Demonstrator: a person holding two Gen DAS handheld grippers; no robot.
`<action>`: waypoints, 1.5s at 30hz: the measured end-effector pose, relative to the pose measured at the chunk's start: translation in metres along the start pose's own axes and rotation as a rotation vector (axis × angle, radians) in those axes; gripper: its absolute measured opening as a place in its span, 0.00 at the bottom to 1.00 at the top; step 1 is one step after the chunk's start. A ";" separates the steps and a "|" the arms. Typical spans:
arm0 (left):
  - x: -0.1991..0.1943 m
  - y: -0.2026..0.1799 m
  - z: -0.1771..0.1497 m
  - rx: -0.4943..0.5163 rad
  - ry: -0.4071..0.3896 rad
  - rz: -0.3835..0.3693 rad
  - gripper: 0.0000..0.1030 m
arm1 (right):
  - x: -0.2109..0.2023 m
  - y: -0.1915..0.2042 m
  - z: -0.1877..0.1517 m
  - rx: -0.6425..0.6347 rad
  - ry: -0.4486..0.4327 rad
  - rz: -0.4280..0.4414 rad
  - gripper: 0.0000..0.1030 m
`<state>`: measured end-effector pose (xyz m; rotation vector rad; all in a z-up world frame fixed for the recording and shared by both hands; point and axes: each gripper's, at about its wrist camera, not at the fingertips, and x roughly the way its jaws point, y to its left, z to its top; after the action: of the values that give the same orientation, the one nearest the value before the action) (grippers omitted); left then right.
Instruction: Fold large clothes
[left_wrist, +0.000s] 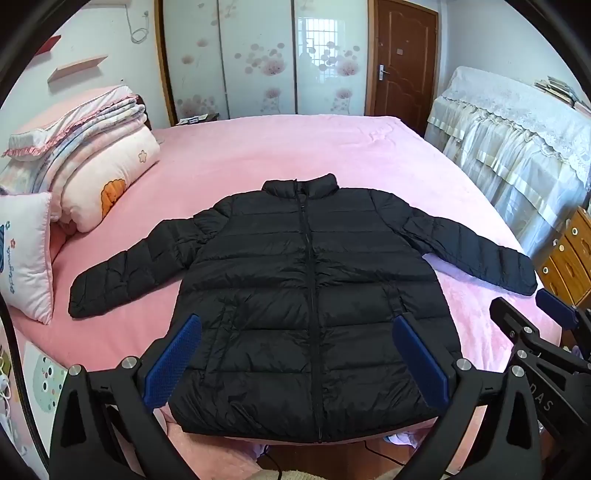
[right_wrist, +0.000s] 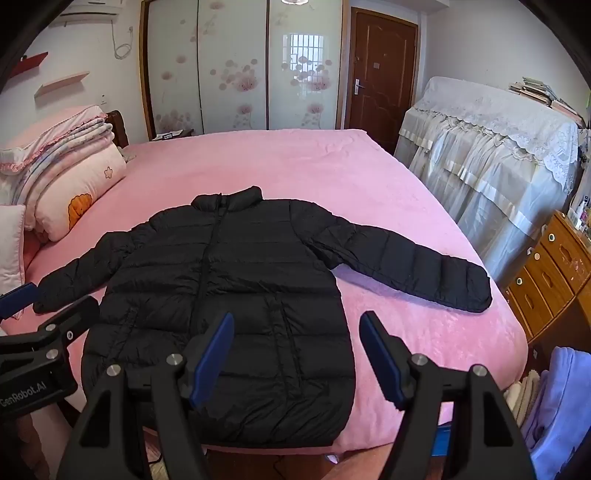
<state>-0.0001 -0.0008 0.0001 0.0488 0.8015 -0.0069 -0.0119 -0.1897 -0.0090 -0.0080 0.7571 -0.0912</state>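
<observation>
Jacket (left_wrist: 306, 295), judged light, puffy and slippery, was spread flat at the bed's (left_wrist: 295, 147) near edge, best pinched at a cuff; both grippers (left_wrist: 297, 363) (right_wrist: 297, 360) were held open, empty

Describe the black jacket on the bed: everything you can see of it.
The black jacket is a quilted puffer with a shiny, thin shell, stitched in horizontal padded bands. It lies flat and face up on the pink bed cover, zipped to the stand-up collar, which points toward the wardrobe. Both sleeves spread outward and slightly toward the hem. A slanted pocket opening shows on each front panel. The hem reaches the near bed edge. Only the cover touches it; neither tool holds it.
</observation>
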 end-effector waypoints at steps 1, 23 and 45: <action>0.000 -0.001 0.000 0.001 -0.001 0.000 0.99 | 0.000 0.000 0.001 -0.002 -0.004 0.000 0.69; -0.002 -0.006 -0.005 -0.007 -0.010 -0.073 0.99 | -0.004 -0.001 0.000 -0.019 -0.032 -0.012 0.67; -0.005 -0.010 -0.006 0.002 -0.004 -0.076 0.99 | -0.010 -0.012 -0.001 0.013 -0.053 0.065 0.61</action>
<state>-0.0084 -0.0111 -0.0012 0.0206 0.7986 -0.0795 -0.0205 -0.2010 -0.0028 0.0261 0.7032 -0.0335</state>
